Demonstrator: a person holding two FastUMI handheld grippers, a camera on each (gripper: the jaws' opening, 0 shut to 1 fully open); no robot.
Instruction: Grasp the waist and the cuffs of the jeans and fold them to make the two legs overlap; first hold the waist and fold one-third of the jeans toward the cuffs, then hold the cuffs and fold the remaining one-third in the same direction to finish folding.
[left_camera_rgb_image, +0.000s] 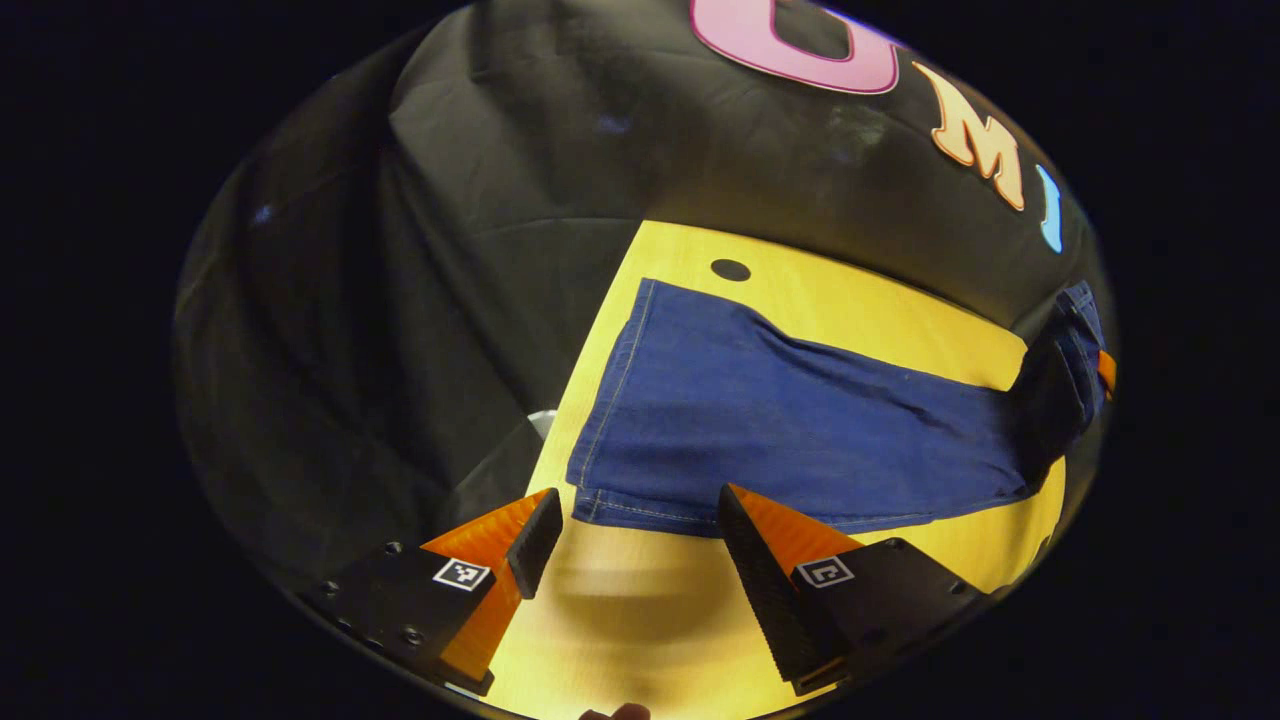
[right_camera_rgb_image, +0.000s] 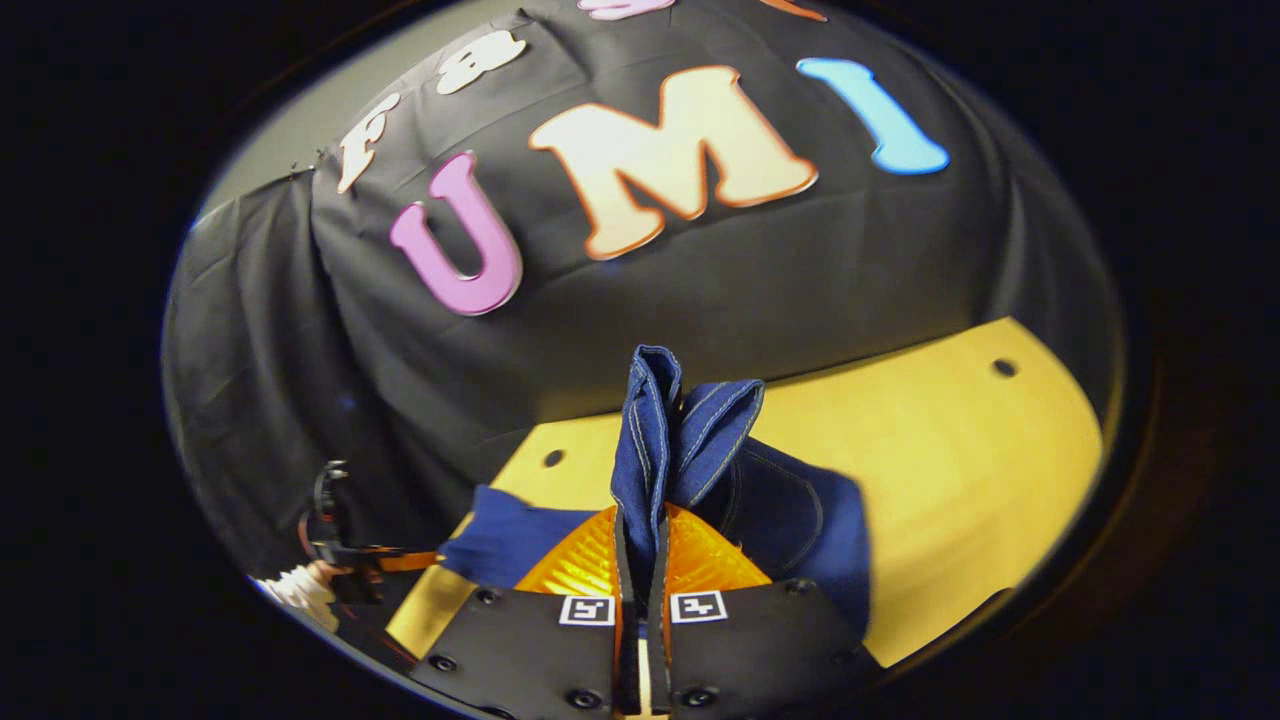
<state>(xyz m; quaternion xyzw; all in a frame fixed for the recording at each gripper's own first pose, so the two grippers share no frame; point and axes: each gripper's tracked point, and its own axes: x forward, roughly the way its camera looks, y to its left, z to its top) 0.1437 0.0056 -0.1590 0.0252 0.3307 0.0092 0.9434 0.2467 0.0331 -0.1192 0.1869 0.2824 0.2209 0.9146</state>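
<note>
Nearest the lens in the left gripper view, the left gripper (left_camera_rgb_image: 640, 530) was held with its fingers wide apart, nothing between them, just short of the cuffs (left_camera_rgb_image: 640, 505) at the near edge of the jeans (left_camera_rgb_image: 780, 420). The jeans were spread flat on the table (left_camera_rgb_image: 620, 620), running from the cuffs at 6 o'clock out toward 3 o'clock, where the far end was lifted off the board.

In the right gripper view, the right gripper (right_camera_rgb_image: 642, 560) was clamped on the waist (right_camera_rgb_image: 665, 430), both fingers pressed against a bunched, doubled band of denim that stood up toward 12 o'clock. The rest of the cloth trailed off to 9 o'clock, where the other gripper and a sleeve could be made out, dimly.

The step in hand was judged to be the first fold, the waist being carried toward the cuffs. It would be done well if the waist were kept level and laid down a third of the way along, edges square with the leg seams. The legs appeared already overlapped, though the far part was too distorted to be sure. The cuffs might be pinned by the left gripper so that the cloth would not be dragged.
</note>
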